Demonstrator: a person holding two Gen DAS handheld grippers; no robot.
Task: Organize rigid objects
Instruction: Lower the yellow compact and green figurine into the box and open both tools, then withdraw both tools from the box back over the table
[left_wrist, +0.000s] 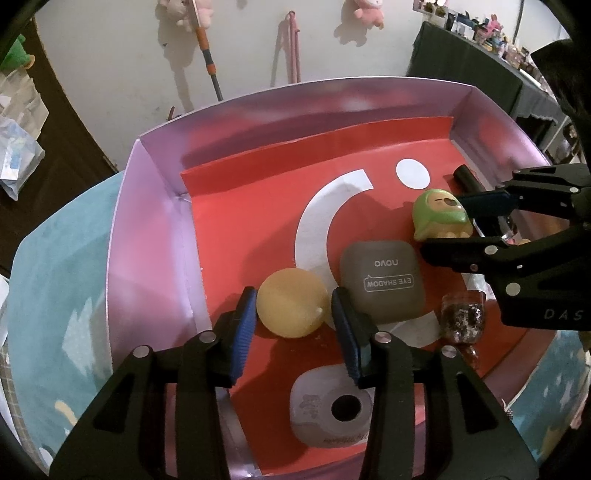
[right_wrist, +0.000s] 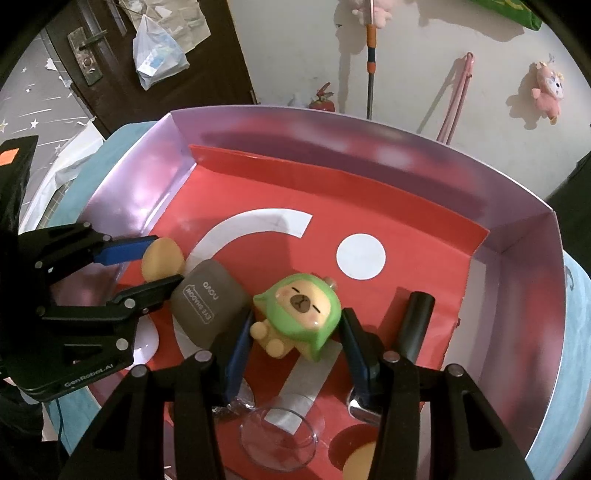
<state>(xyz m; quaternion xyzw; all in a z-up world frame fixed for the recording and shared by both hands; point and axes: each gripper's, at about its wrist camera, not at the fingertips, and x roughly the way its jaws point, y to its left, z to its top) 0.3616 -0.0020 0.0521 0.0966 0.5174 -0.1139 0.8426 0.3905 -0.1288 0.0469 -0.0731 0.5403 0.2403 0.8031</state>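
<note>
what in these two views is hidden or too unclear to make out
- Left wrist view: the white case near the bottom has small print too blurred to read, and the left hand-held gripper covers its top edge.
- Left wrist view: the glitter jar is partly hidden by the right hand-held gripper.
- Right wrist view: a shiny metal thing is mostly behind a finger.

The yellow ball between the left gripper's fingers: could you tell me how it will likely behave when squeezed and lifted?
The yellow ball is round and smooth, so it may slip or roll from the left gripper, whose fingers flank it. It looks light. Stiffness cannot be judged.
</note>
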